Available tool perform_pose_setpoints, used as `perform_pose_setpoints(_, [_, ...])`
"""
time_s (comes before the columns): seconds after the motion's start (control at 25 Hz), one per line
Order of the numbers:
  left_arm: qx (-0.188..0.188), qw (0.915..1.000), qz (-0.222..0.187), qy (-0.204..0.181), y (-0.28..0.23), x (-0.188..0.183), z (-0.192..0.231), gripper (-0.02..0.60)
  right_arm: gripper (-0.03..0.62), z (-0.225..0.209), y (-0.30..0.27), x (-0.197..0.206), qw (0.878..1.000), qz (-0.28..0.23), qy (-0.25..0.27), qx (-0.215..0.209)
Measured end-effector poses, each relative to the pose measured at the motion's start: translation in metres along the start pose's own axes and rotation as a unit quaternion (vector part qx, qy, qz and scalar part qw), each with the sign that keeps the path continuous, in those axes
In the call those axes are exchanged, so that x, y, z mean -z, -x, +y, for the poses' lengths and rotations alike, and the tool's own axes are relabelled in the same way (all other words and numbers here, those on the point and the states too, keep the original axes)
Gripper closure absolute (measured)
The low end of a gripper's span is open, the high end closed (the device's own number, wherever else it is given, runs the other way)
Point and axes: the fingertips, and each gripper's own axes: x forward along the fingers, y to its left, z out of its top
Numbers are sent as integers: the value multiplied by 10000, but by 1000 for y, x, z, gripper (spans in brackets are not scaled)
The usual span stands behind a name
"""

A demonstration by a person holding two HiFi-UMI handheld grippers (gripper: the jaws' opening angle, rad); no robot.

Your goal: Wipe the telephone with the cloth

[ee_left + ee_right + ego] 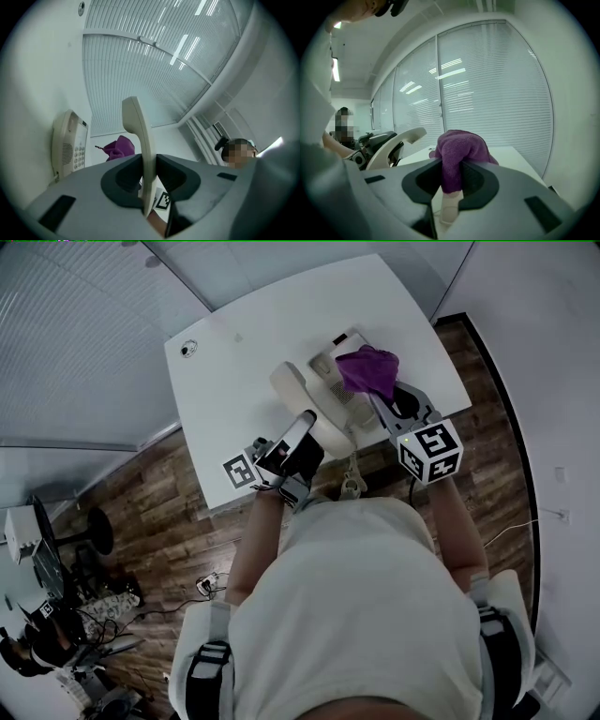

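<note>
Head view looks down on a white desk (253, 324), where the telephone base (339, 357) sits by the near edge, toward the right corner. The left gripper (311, 423) has its jaws partly closed and clamped on the cream handset (298, 390), held just left of the base. The right gripper (382, 399) pinches the purple cloth (367, 369), which is bunched over the base's right side.

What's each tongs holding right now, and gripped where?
Left tongs clamp the telephone handset across its handle, one end sticking out past the jaws. Right tongs pinch the purple cloth by a bunched fold, the bulk mounded above the jaws.
</note>
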Motion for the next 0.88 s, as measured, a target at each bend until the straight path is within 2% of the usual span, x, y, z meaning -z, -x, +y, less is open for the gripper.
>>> perform_pose_setpoints(0.24, [351, 9992, 193, -13, 9, 12, -31, 479, 505, 45, -13, -30, 9977, -288, 78, -609])
perform_pose_setpoints(0.56, [664, 9972, 350, 55, 33, 15, -63, 479, 505, 99, -32, -46, 9957, -376, 24, -846])
perform_pose_setpoints(0.88, [962, 9937, 577, 42, 56, 14, -88, 479, 505, 155, -30, -63, 9884, -565, -134, -1404])
